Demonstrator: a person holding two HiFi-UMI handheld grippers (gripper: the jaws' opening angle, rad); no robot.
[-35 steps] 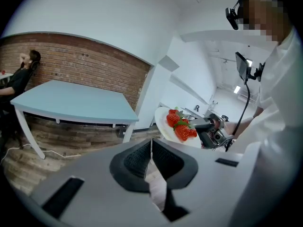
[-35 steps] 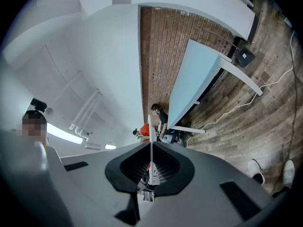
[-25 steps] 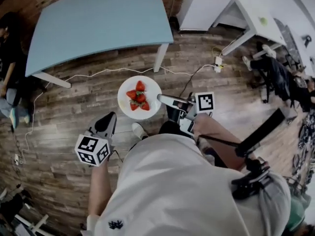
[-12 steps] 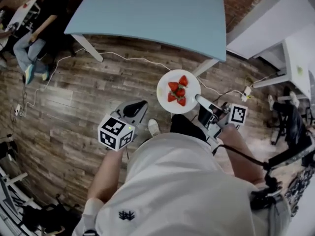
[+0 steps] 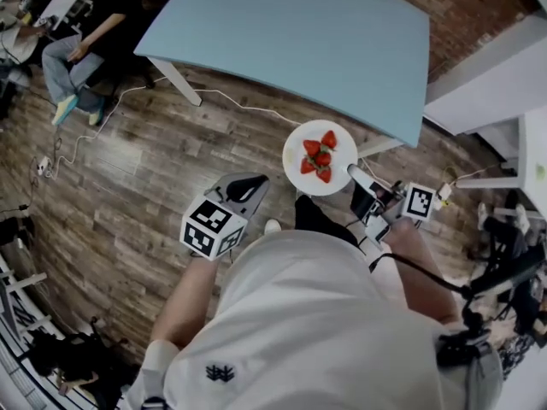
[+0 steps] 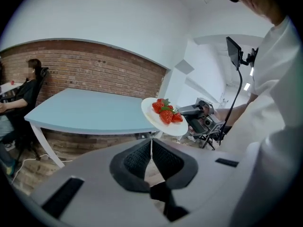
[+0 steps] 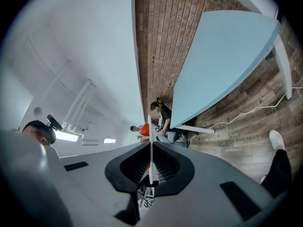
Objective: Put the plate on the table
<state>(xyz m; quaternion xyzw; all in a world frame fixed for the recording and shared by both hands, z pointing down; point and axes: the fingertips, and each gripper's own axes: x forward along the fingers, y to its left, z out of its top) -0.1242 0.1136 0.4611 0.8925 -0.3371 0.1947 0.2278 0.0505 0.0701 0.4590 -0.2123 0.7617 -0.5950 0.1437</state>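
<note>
A white plate [image 5: 298, 148] with three strawberries [image 5: 318, 155] hangs above the wood floor, just off the near right corner of the light-blue table [image 5: 291, 41]. My right gripper [image 5: 353, 172] is shut on the plate's right rim. In the right gripper view the plate [image 7: 150, 145] runs edge-on between the jaws, with a strawberry [image 7: 144, 130] behind it. My left gripper [image 5: 255, 182] is shut and holds nothing, to the plate's lower left. From the left gripper view [image 6: 151, 148] the plate [image 6: 154, 119] and the right gripper [image 6: 196, 113] float before the table [image 6: 90, 112].
A person [image 5: 85, 32] sits at the far left beside a white desk. A white cable [image 5: 248, 105] snakes over the floor under the table. White desks [image 5: 530, 152] stand at the right. My shoe [image 5: 273, 226] shows below the plate. A brick wall [image 6: 94, 70] backs the table.
The plate has travelled with the right gripper toward the blue table and now sits near its corner. The left gripper has come along, still shut and holding nothing.
</note>
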